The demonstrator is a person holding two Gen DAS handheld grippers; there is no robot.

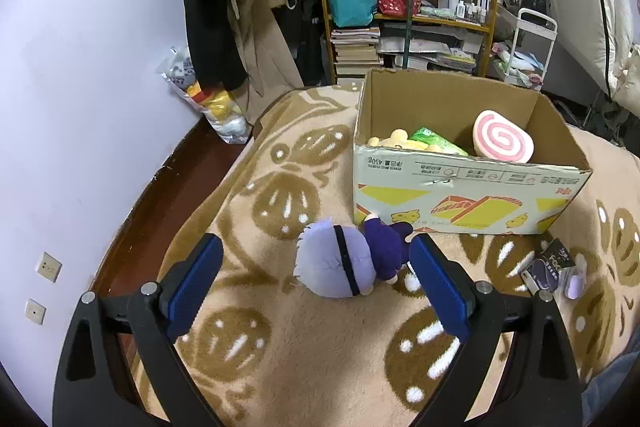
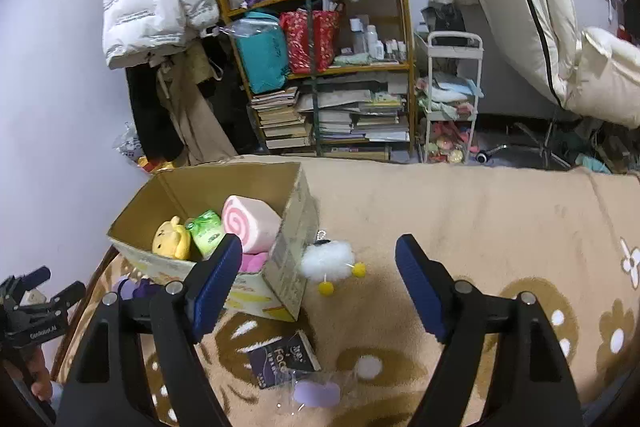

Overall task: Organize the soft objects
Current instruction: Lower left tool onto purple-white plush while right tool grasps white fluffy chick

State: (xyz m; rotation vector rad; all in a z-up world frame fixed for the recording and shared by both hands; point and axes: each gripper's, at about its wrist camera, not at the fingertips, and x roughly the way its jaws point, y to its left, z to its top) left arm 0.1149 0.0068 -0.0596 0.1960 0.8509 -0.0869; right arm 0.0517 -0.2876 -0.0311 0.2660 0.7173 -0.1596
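1. The cardboard box (image 1: 472,183) stands on the beige flowered blanket (image 1: 280,347) and already holds a pink swirl roll plush (image 1: 503,137), a yellow plush (image 2: 173,238) and a green packet (image 2: 206,231).
2. The left hand-held gripper (image 1: 316,279) hangs with its blue pads spread wide, empty, over the purple-haired doll (image 1: 348,261), which lies on the blanket touching, or just beside, the box's near wall.
3. The right hand-held gripper (image 2: 320,283) is likewise spread and holds nothing. The white fluffy pom-pom toy (image 2: 328,261) lies on the blanket just beside the box's corner, between its pads in the view.
4. A dark small packet (image 2: 284,357) and a lilac item in clear wrap (image 2: 316,393) lie nearer the right hand-held gripper.
5. Judged from this, the task is partway through: some soft things are boxed, at least two are not yet in. The step in hand looks like the approach to the doll.
6. The next move calls for lowering the left pads around the doll's head or body, closing gently, then lifting clear of the box's rim before release.
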